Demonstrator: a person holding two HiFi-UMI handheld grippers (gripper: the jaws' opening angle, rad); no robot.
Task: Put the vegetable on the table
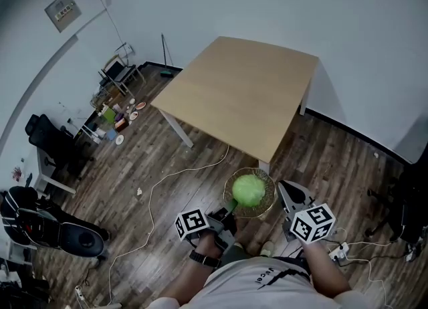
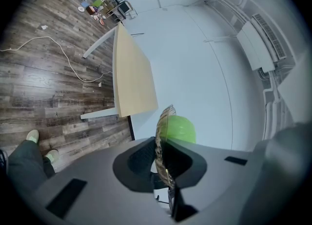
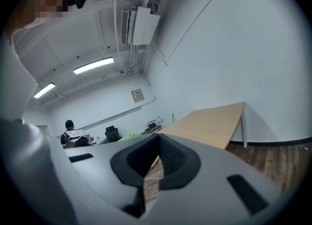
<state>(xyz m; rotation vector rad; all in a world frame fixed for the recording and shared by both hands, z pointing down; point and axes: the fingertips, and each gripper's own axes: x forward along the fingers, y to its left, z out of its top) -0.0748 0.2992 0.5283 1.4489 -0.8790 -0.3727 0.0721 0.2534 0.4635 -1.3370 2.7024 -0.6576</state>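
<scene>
Dark plank floor (image 1: 167, 187) fills the room, and a light wooden table (image 1: 247, 93) stands on it ahead of the person. Below the table's near edge, both grippers meet at a golden wire basket (image 1: 270, 182) held above the floor. The left gripper (image 2: 162, 157) has its jaws clamped on the basket's rim. The right gripper (image 3: 155, 163) has its jaws drawn nearly together, with a yellowish sliver of rim at the pinch. A round green cabbage (image 1: 249, 190) sits in the basket, off the table.
</scene>
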